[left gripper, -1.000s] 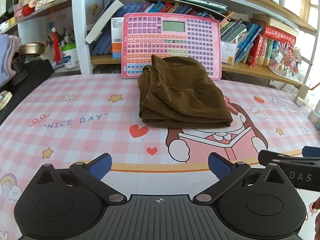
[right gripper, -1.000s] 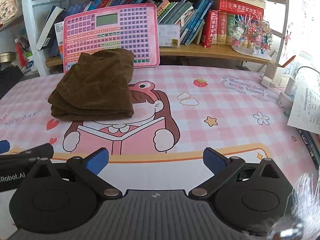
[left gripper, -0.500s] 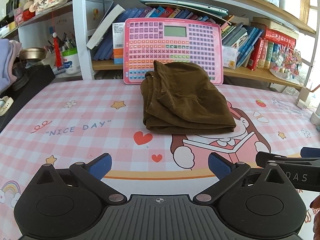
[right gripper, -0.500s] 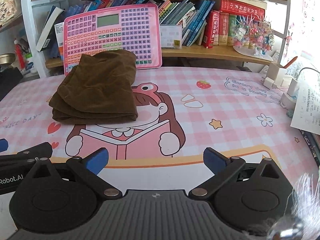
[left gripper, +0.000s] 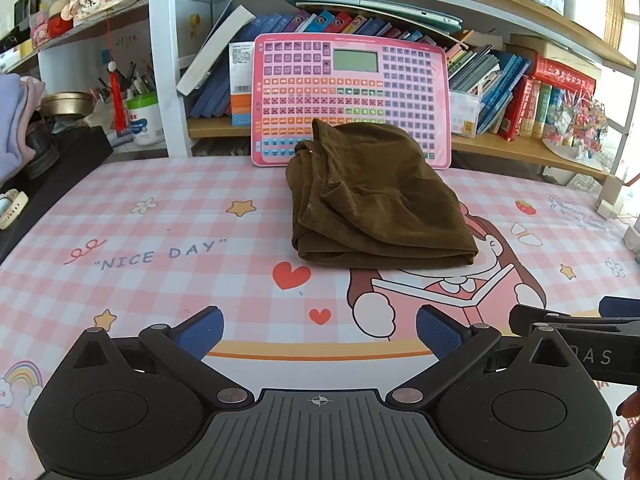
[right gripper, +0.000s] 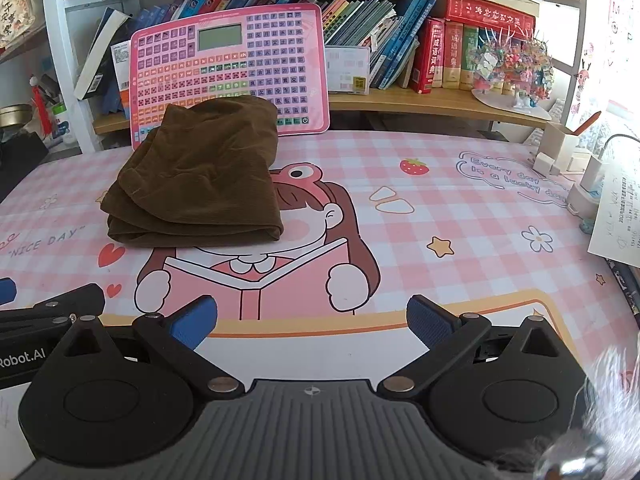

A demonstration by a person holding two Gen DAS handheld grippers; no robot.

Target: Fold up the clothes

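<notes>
A brown garment [left gripper: 376, 200] [right gripper: 204, 184] lies folded in a thick stack on the pink checked table mat [left gripper: 160, 240] [right gripper: 460, 216], its far end resting against a pink keyboard toy. My left gripper [left gripper: 319, 330] is open over the mat's near edge, well short of the garment, with nothing between its blue pads. My right gripper [right gripper: 312, 322] is open as well and holds nothing; the garment lies ahead and to its left. Each gripper's black finger shows at the side of the other's view.
The pink keyboard toy [left gripper: 352, 100] [right gripper: 232, 68] leans against a bookshelf [left gripper: 520, 92] [right gripper: 432, 52] full of books behind the table. A black object and lilac cloth [left gripper: 12, 128] sit at the far left. Chargers and a paper sheet [right gripper: 616, 216] lie on the right.
Both grippers have drawn back slightly from the folded garment, which looks a little farther away and higher in both views. The garment itself has not moved.
</notes>
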